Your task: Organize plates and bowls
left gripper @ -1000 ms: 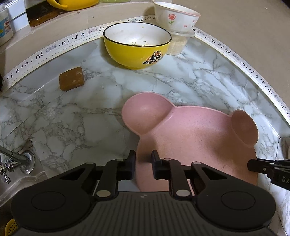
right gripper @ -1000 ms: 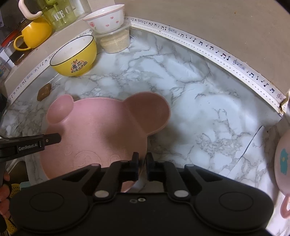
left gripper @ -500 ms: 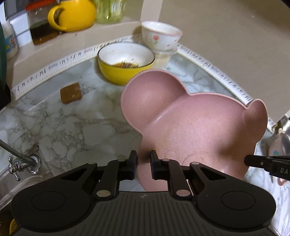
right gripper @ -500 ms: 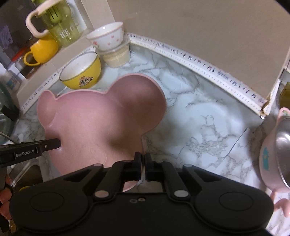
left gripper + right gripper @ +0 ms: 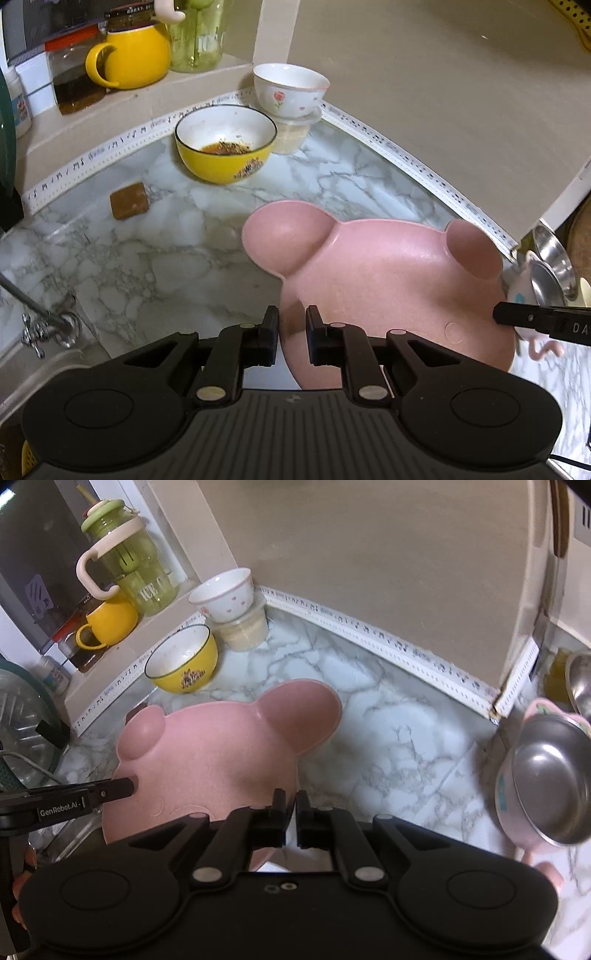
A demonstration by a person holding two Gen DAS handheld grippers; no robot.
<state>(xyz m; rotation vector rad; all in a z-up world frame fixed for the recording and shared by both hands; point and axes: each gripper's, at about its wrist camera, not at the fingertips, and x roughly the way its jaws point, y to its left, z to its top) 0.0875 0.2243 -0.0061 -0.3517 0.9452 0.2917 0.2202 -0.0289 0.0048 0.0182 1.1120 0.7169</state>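
Note:
A pink bear-shaped plate (image 5: 388,291) hangs in the air above the marble counter (image 5: 155,251), held at both near edges. My left gripper (image 5: 291,332) is shut on its left rim. My right gripper (image 5: 291,818) is shut on its right rim, and the plate also shows in the right wrist view (image 5: 221,753). A dirty yellow bowl (image 5: 225,142) sits at the back. A white flowered bowl (image 5: 290,88) rests on a lidded tub behind it. A pink pot with a steel liner (image 5: 543,779) stands at the right.
A yellow mug (image 5: 133,55), a dark jar (image 5: 74,81) and a green jug (image 5: 129,565) stand on the back ledge. A brown sponge (image 5: 128,200) lies on the counter. A tap (image 5: 44,325) and the sink edge lie at the lower left. A wall corner (image 5: 517,686) juts out at the right.
Both grippers have lifted the pink plate off the counter and carried it up and to the right. The pot with the steel liner has come into view.

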